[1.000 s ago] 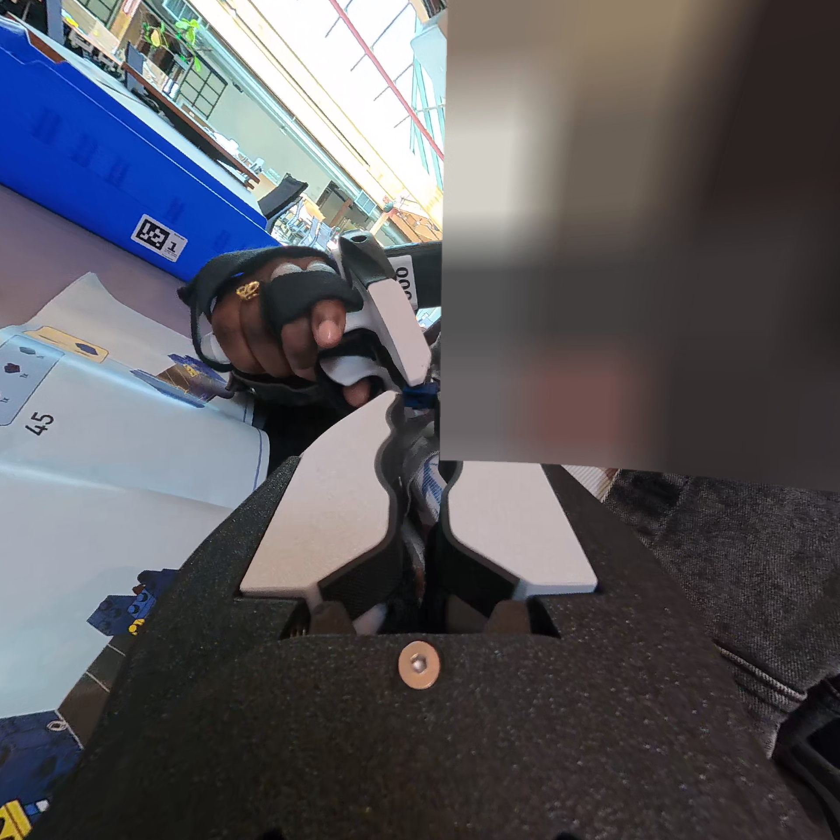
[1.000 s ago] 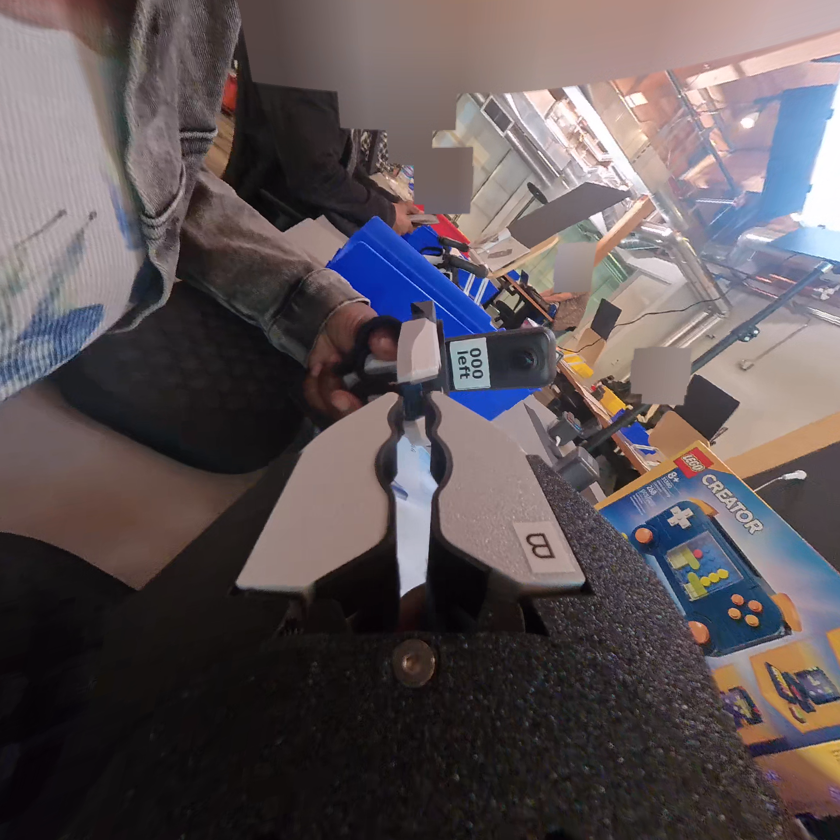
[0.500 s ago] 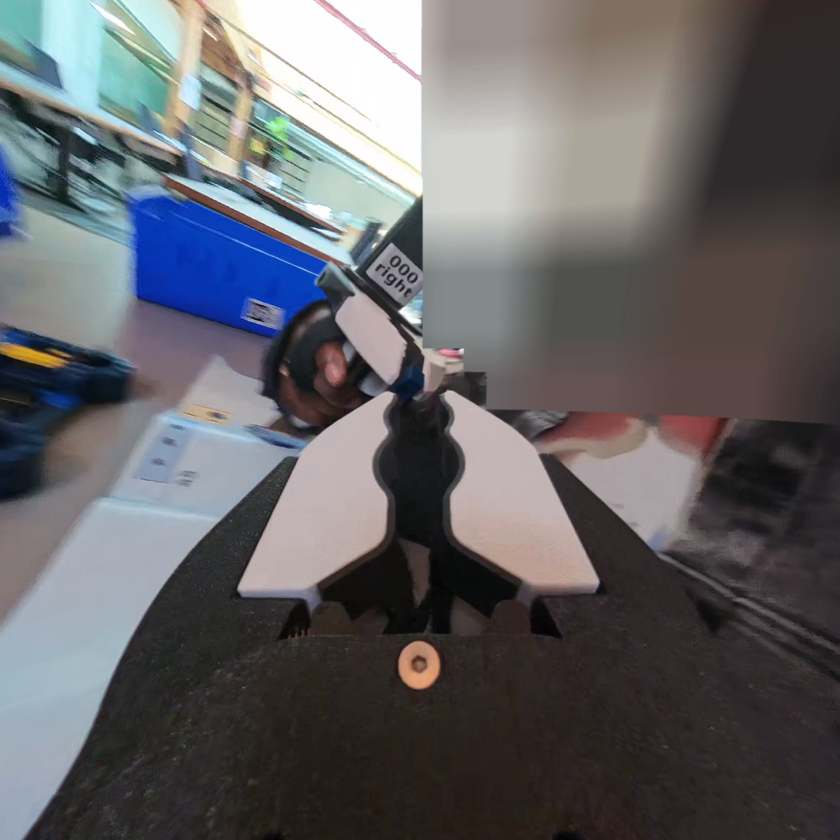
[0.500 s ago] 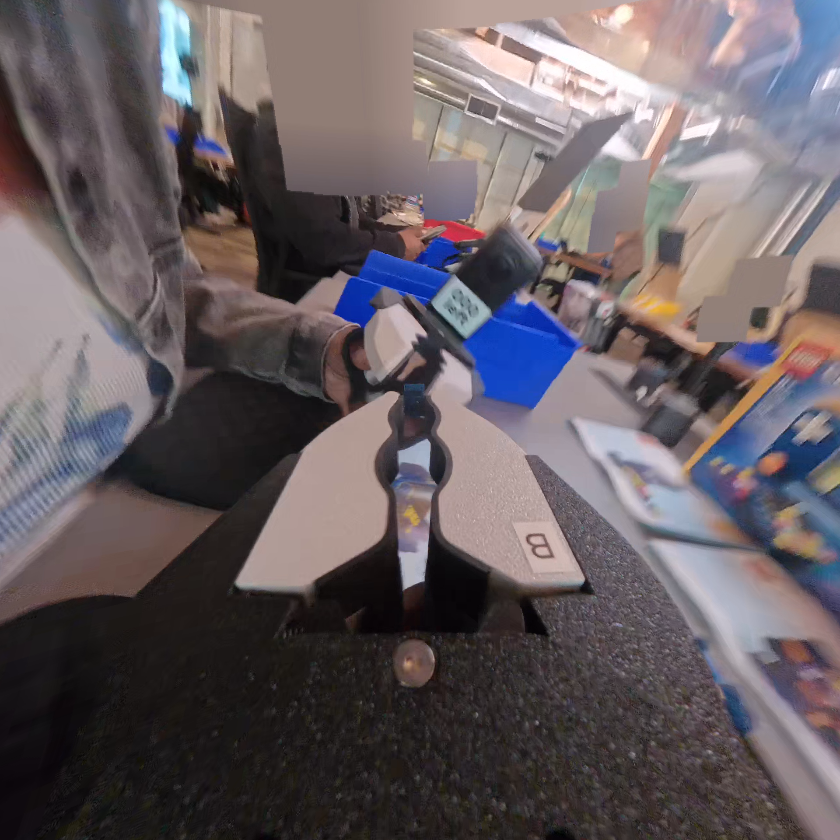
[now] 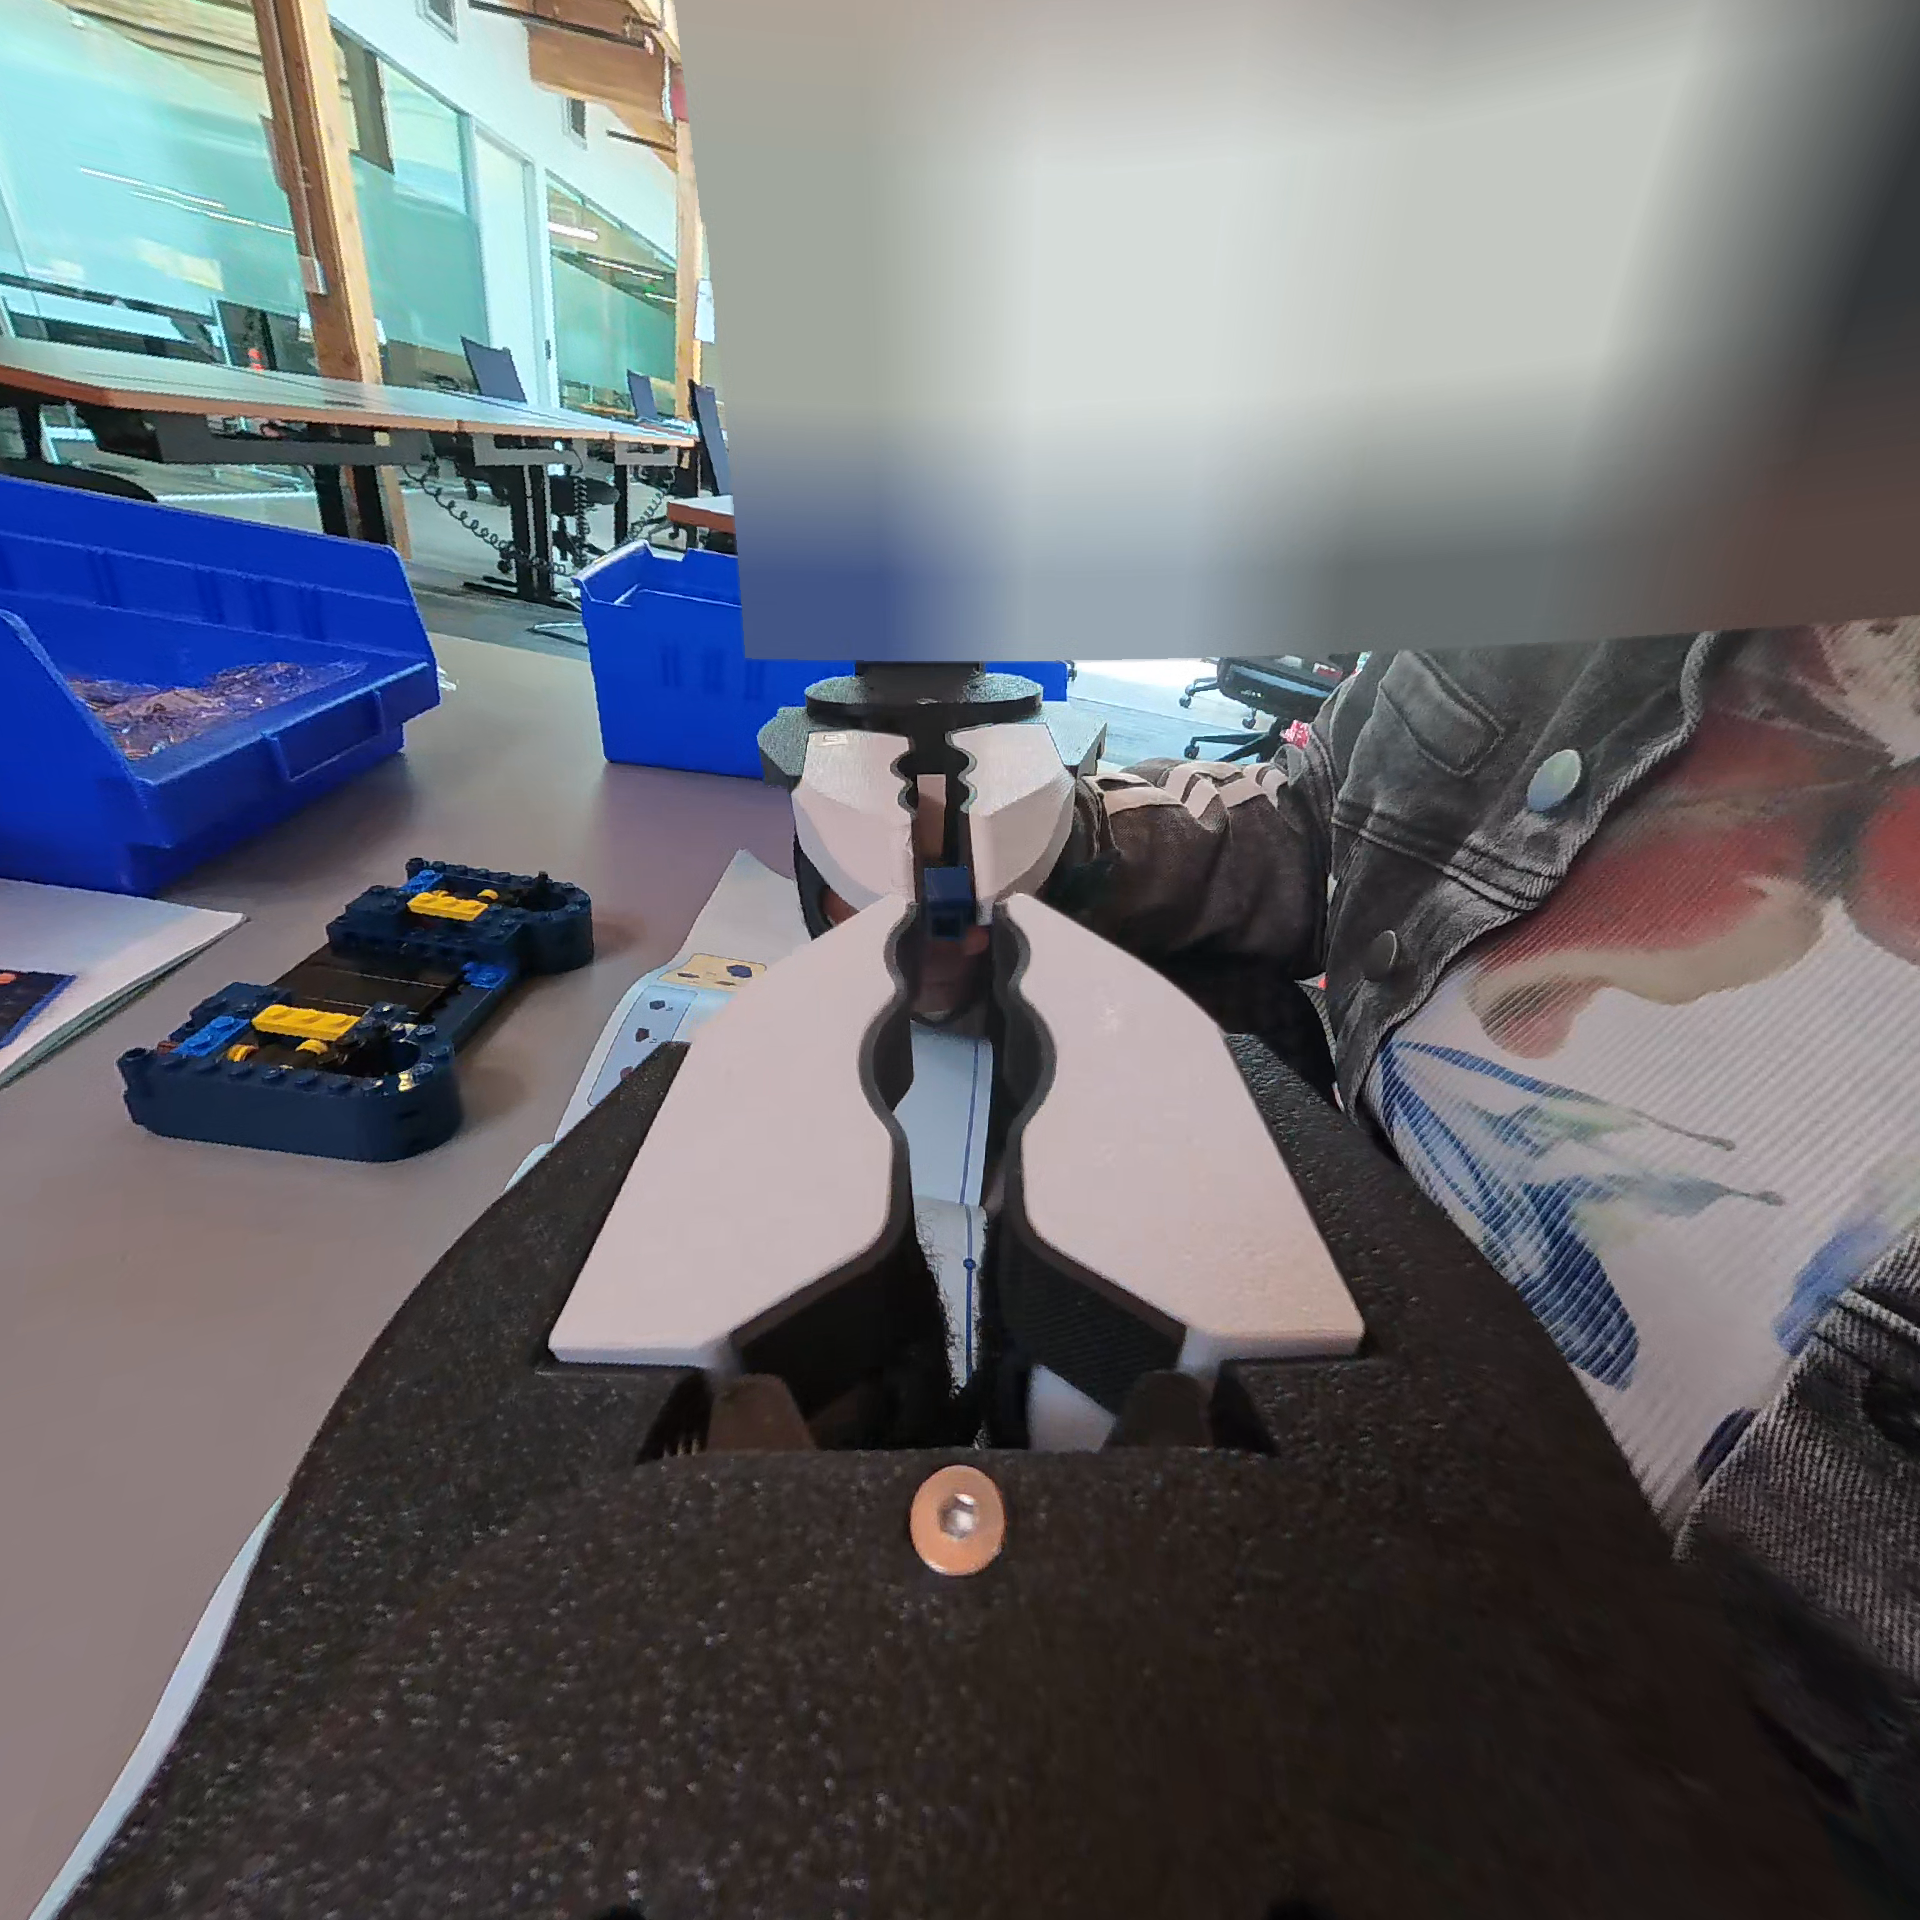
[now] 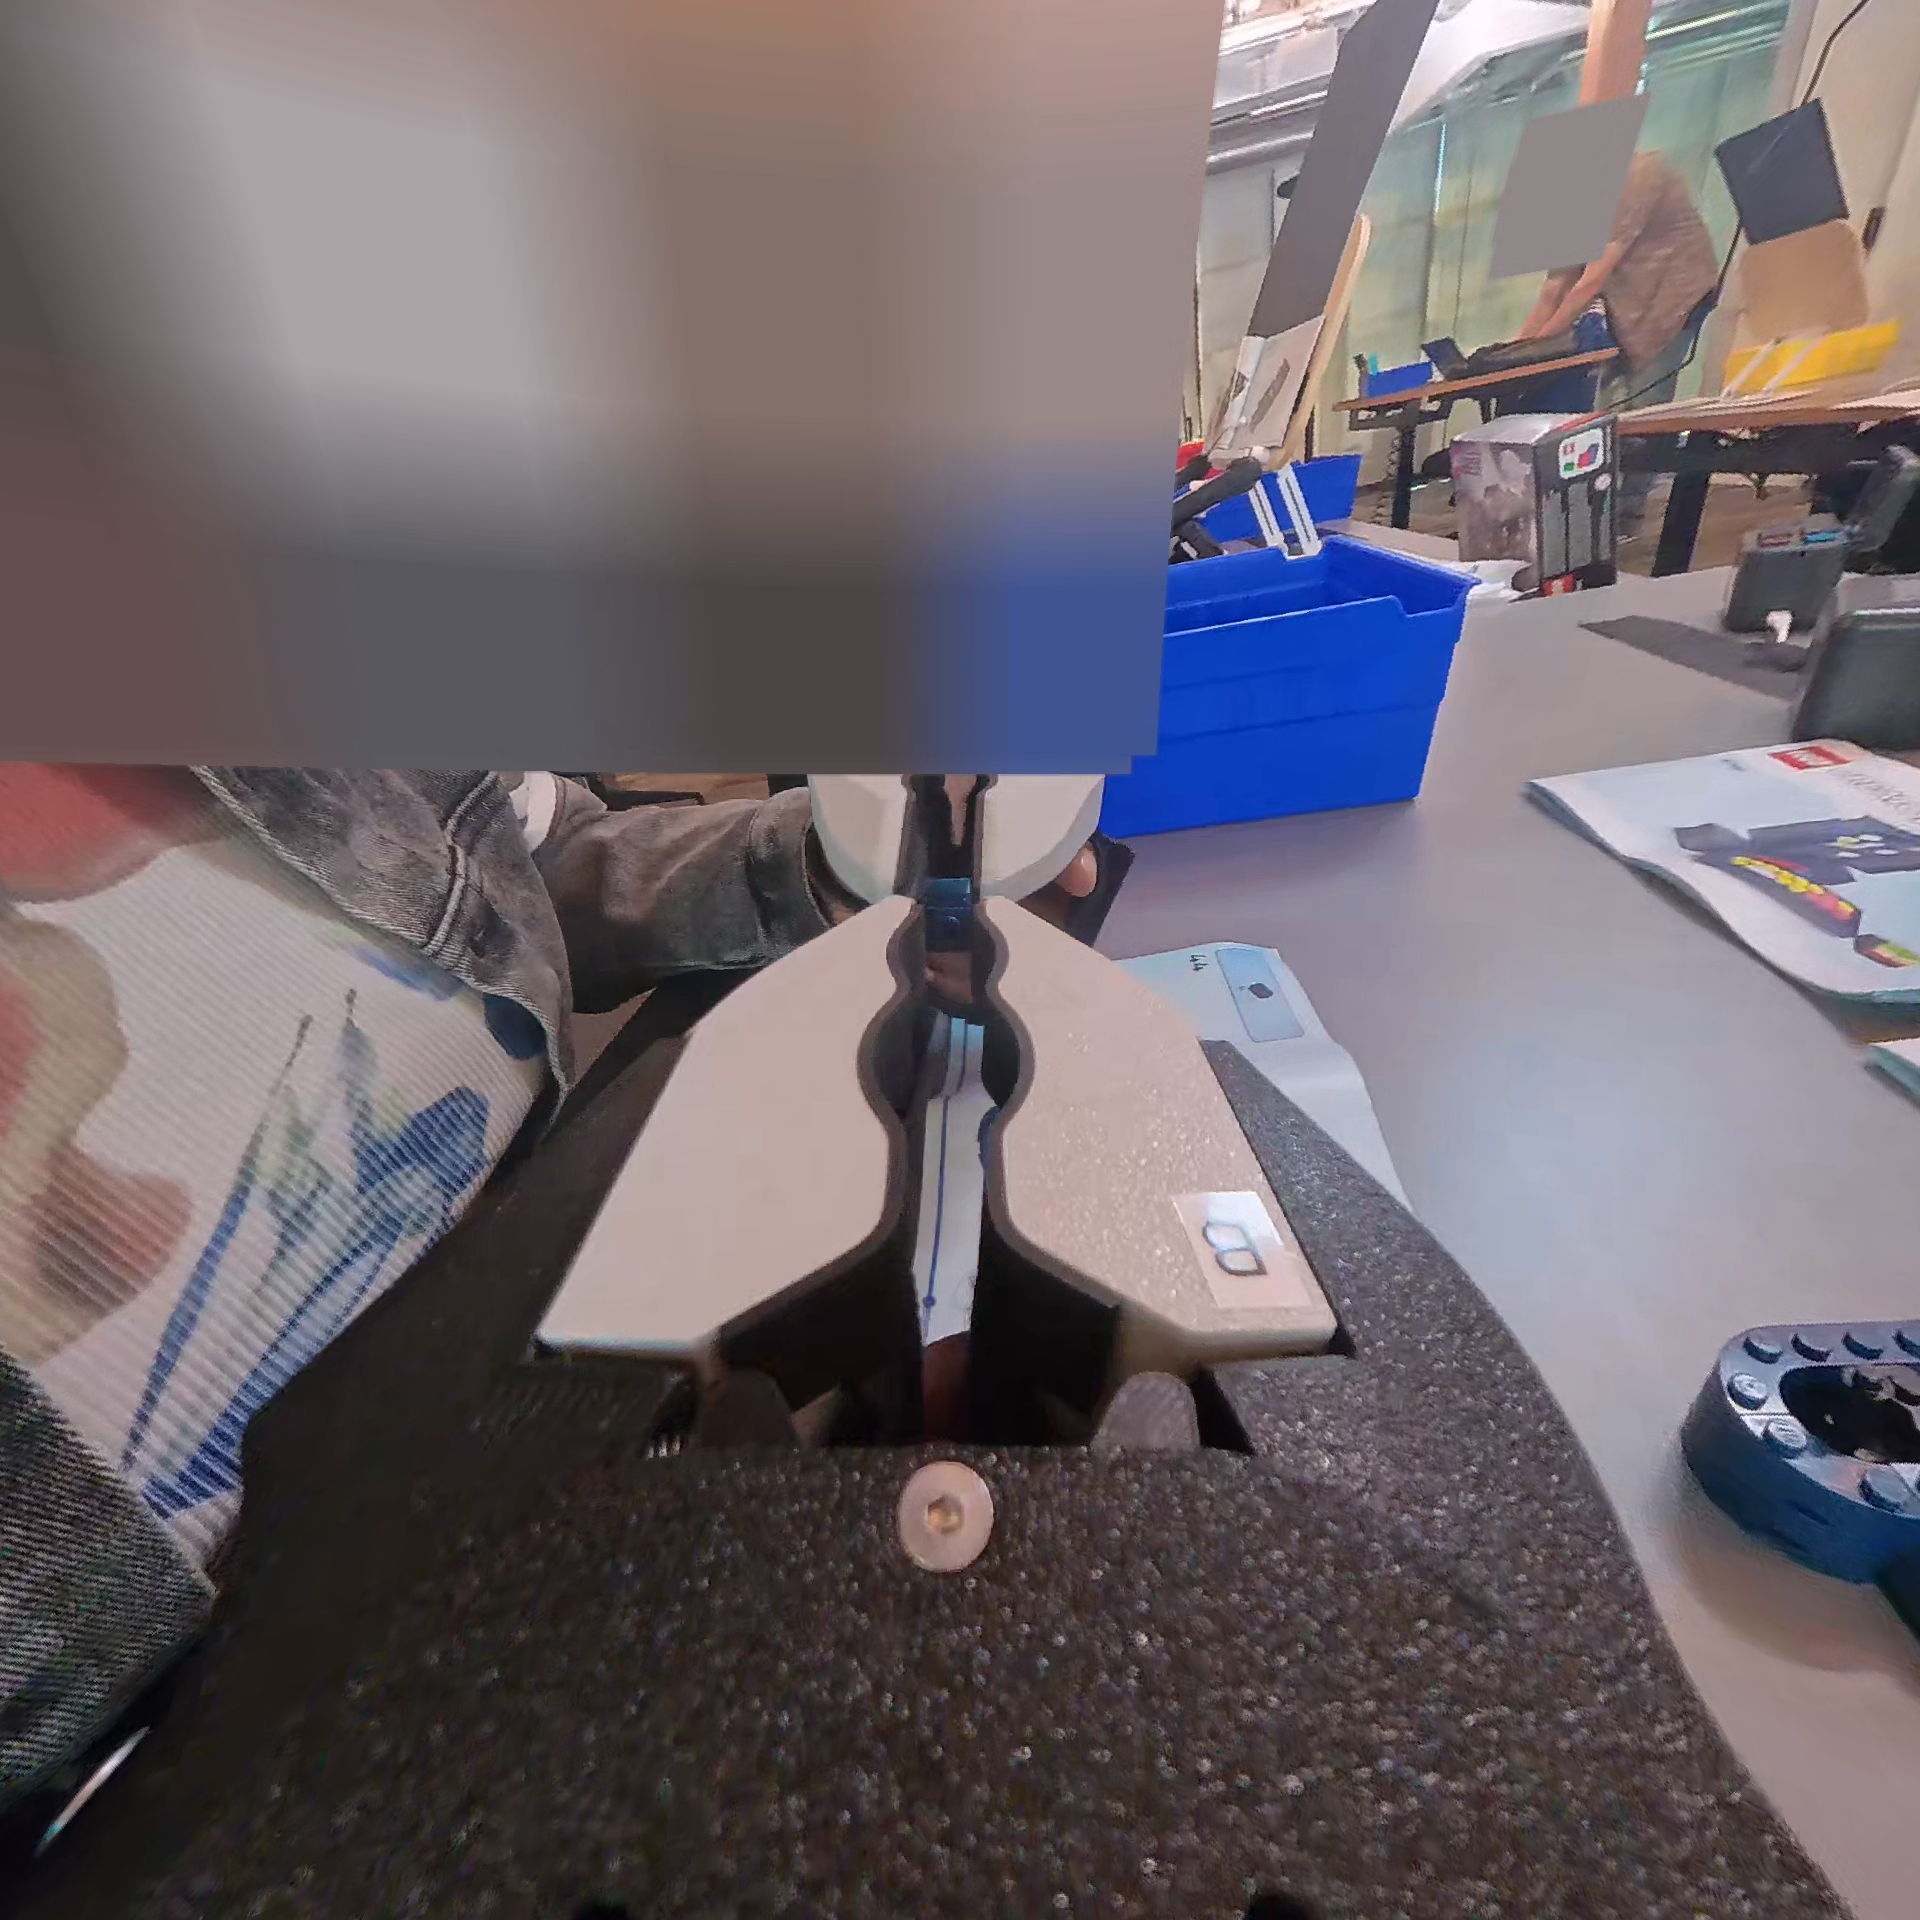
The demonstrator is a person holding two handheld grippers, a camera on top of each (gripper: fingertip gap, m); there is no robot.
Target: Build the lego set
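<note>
Two claws meet tip to tip on one small dark blue brick (image 5: 945, 902). Left claw (image 5: 948, 914) is nearly closed, both fingertips pinching the brick's near end. Right claw (image 6: 948, 912) is also nearly closed, tips on the same brick (image 6: 948, 914) from the opposite side. In the left wrist view the right claw (image 5: 940, 873) faces the camera head-on, brick bridging the two sets of tips, held up off the surface (image 5: 260, 1299).

Below the brick: an open instruction booklet (image 5: 675, 997) lying flat on the grey surface; the same booklet (image 6: 1262, 997) shows under the right claw.

Left of the brick in the left wrist view: a dark blue brick-built frame (image 5: 353, 1013) with yellow pieces, flat on the surface, well apart from the claws. Beyond it, a blue bin (image 5: 197, 675) with loose parts; a second blue bin (image 5: 665, 675) stands behind the brick.

Right of the brick in the right wrist view: a blue bin (image 6: 1299, 675), then a closed booklet (image 6: 1745, 862); one corner of the frame (image 6: 1808, 1455) sits at the lower right.

Person's grey denim jacket (image 5: 1455, 852) and patterned shirt (image 5: 1662, 1091) lie close behind the brick.
</note>
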